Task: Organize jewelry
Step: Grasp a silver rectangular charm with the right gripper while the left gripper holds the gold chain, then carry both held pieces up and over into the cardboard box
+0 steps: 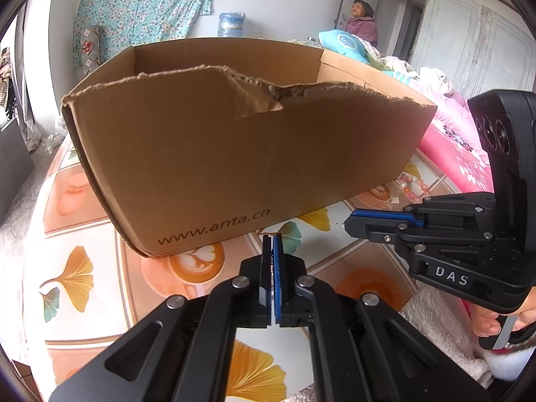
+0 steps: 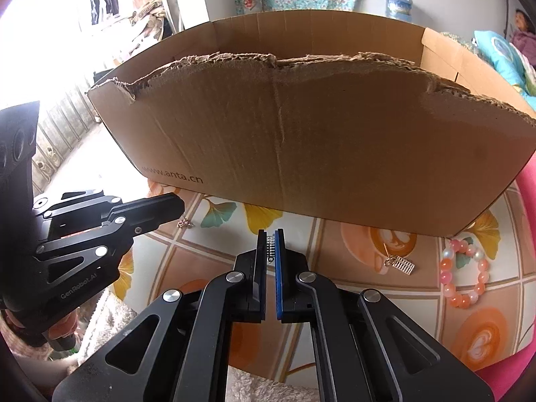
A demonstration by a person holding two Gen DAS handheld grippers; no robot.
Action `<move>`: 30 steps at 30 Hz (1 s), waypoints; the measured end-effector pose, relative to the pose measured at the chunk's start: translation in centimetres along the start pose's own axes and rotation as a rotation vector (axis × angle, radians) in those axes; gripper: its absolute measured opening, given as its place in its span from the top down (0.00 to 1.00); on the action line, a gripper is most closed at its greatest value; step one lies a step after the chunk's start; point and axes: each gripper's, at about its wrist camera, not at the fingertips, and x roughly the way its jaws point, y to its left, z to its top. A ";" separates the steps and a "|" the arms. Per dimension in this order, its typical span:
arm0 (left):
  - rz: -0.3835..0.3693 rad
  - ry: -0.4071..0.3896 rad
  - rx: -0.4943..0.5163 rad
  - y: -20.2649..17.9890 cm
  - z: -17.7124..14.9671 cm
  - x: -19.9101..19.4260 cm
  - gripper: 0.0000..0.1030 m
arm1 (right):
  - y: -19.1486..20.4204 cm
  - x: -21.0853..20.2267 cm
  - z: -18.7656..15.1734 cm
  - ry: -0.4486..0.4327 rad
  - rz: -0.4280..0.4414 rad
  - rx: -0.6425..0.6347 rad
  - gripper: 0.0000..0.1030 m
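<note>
Two fisheye views face the same torn cardboard box (image 1: 234, 154), and neither looks down into it, so whatever lies inside stays hidden behind its front wall. The left hand-held gripper (image 1: 272, 239) has its jaws pressed together with nothing visible between them. The right hand-held gripper (image 2: 270, 234) is closed narrow on a small silver trinket (image 2: 270, 251), too small to name; from the left wrist only a speck shows at its tip. The right wrist view alone shows a silver comb-shaped pendant (image 2: 400, 264) and the whole pink bead bracelet (image 2: 464, 273) lying on the patterned counter (image 2: 335, 288) just before the box's right corner, plus a tiny silver piece (image 2: 185, 223) near the left gripper's tip. The left wrist view shows the bracelet half cut off by the right gripper.
</note>
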 end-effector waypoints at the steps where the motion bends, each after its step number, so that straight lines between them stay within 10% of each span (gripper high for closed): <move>1: 0.000 -0.002 -0.001 0.0 0.0 0.0 0.99 | -0.2 -0.3 0.0 -0.004 0.006 0.007 0.98; 19: 0.017 -0.095 0.027 -1.5 1.7 -5.3 0.99 | -1.4 -7.6 1.0 -0.159 0.062 0.016 0.98; 30: -0.099 -0.215 0.086 -2.7 7.9 -12.0 0.99 | -3.0 -14.9 5.0 -0.351 0.150 -0.037 0.98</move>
